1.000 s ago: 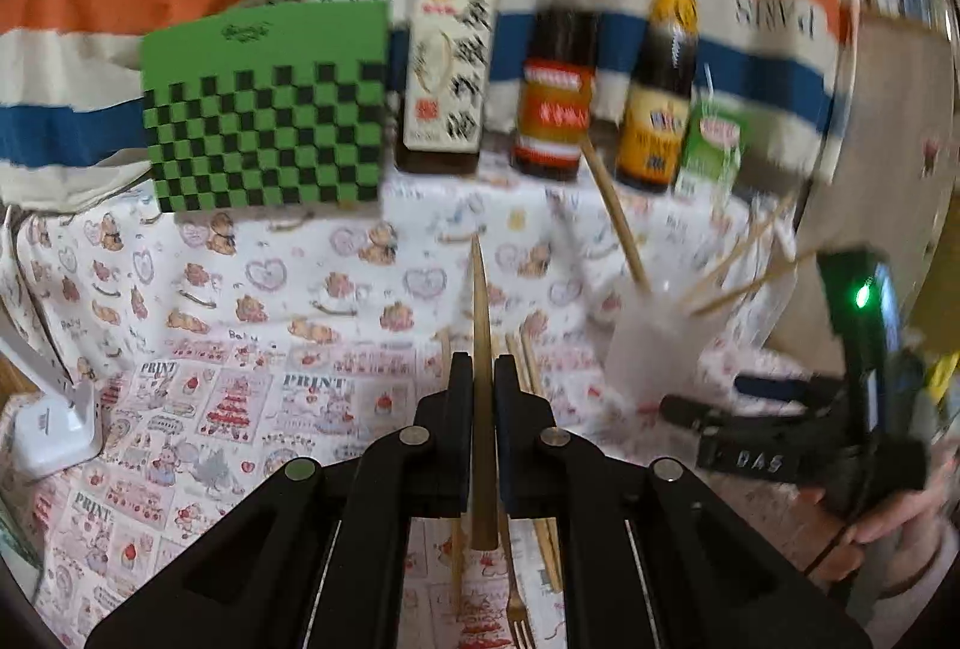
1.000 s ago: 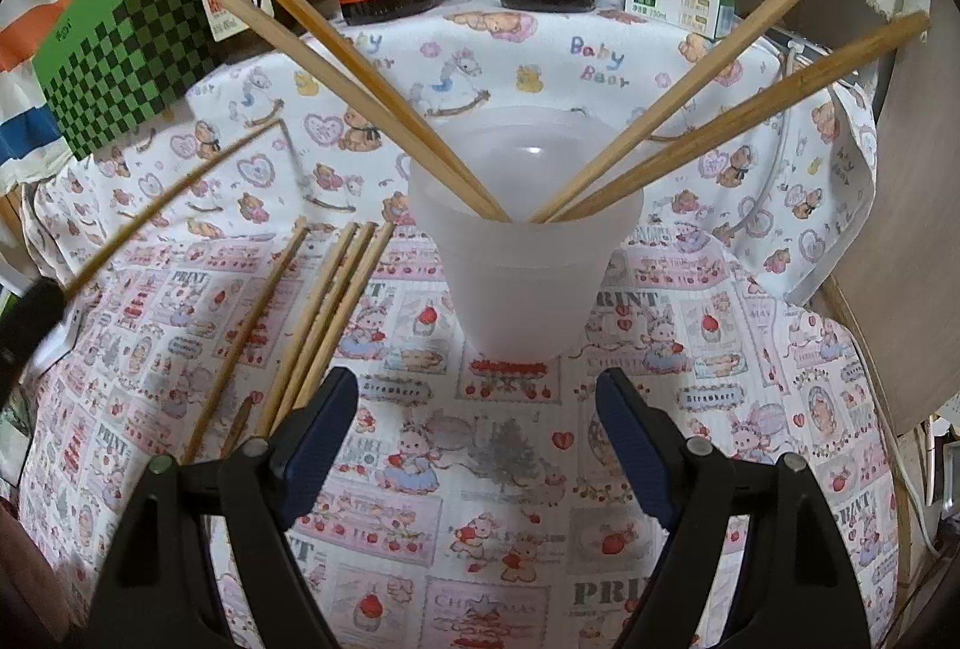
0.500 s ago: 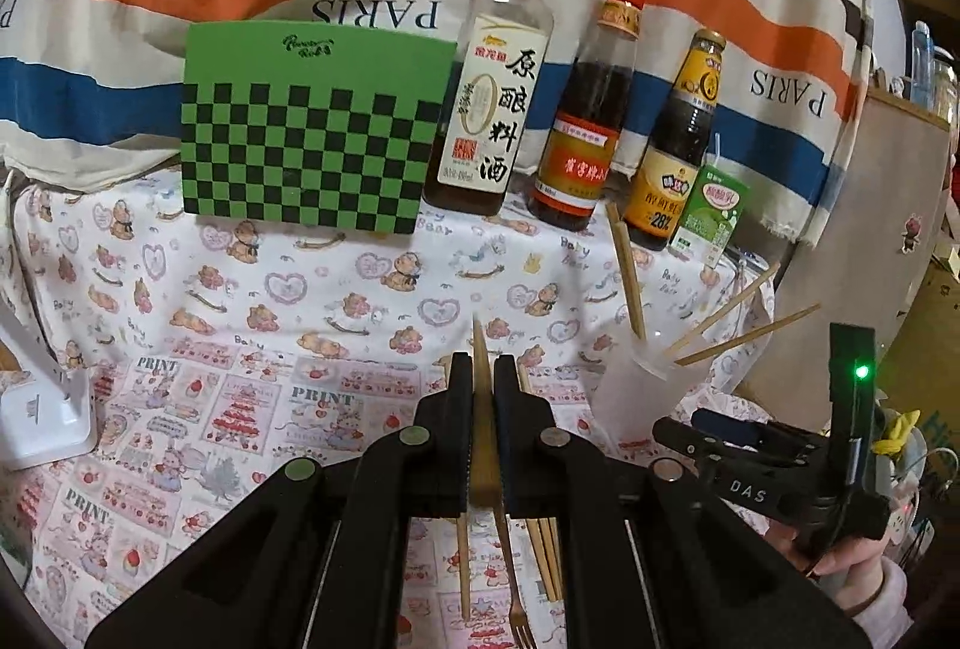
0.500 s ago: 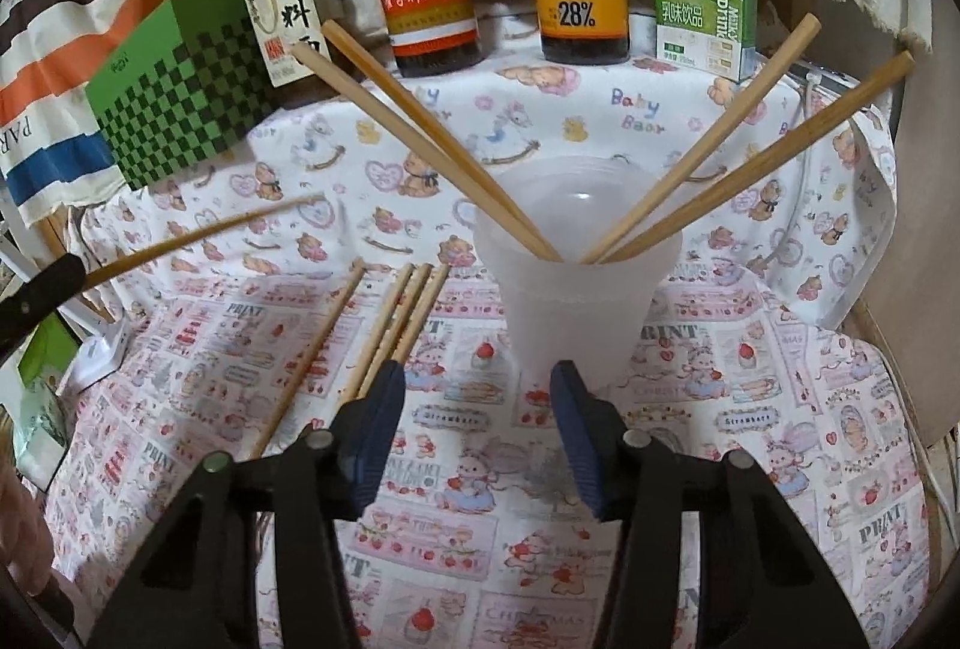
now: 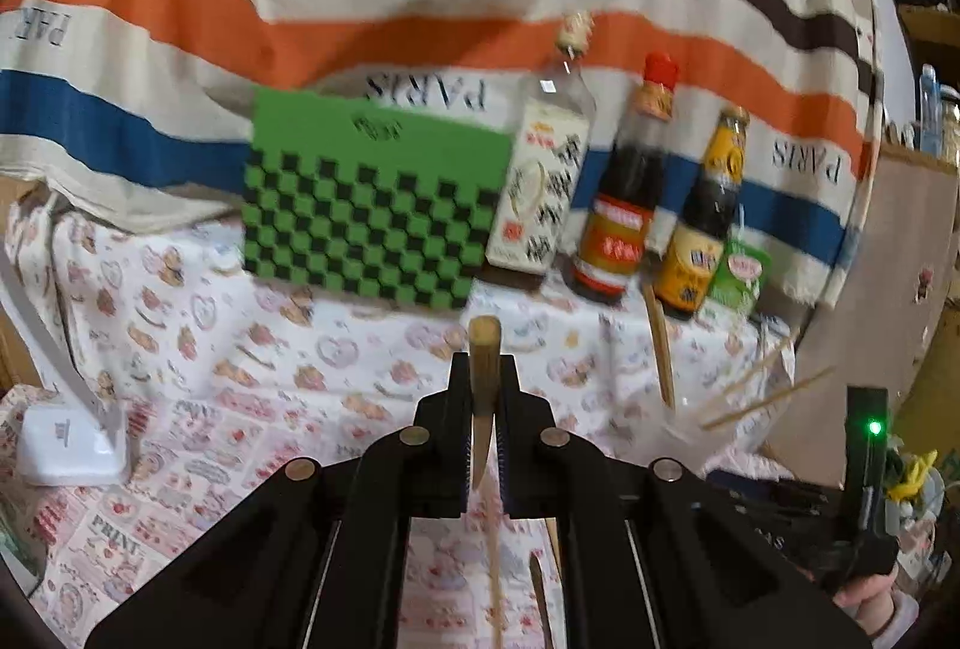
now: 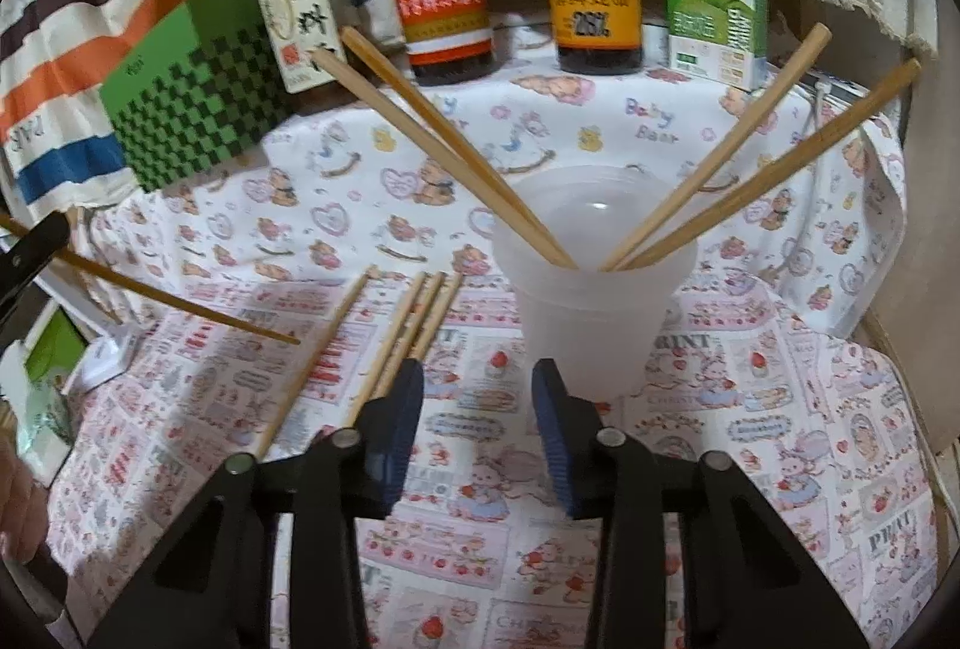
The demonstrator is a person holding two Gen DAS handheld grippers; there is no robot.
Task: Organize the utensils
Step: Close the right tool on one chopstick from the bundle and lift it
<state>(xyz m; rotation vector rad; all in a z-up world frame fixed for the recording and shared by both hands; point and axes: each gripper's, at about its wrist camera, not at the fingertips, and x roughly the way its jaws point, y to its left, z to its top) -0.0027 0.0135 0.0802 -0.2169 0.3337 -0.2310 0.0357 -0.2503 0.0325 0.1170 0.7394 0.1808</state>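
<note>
Wooden chopstick (image 6: 180, 302), pinched in the left gripper (image 5: 483, 421)'s closed fingers at the frame's left edge, points rightward at the translucent plastic cup (image 6: 591, 313); the right gripper (image 6: 477, 445)'s closing fingers stay empty, beside loose chopsticks (image 6: 414, 325).

Chopsticks (image 6: 414, 331) left of cup (image 6: 591, 313)

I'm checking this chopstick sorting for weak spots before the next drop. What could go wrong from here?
1. The left gripper pinches one chopstick near its thick end, so the long free tip could swing and miss the cup.
2. The cup looks light, and four chopsticks already lean outward on its rim; a knock might tip it.
3. The right gripper, whose jaws have just been closing on nothing, sits close to the cup and could nudge it.
</note>
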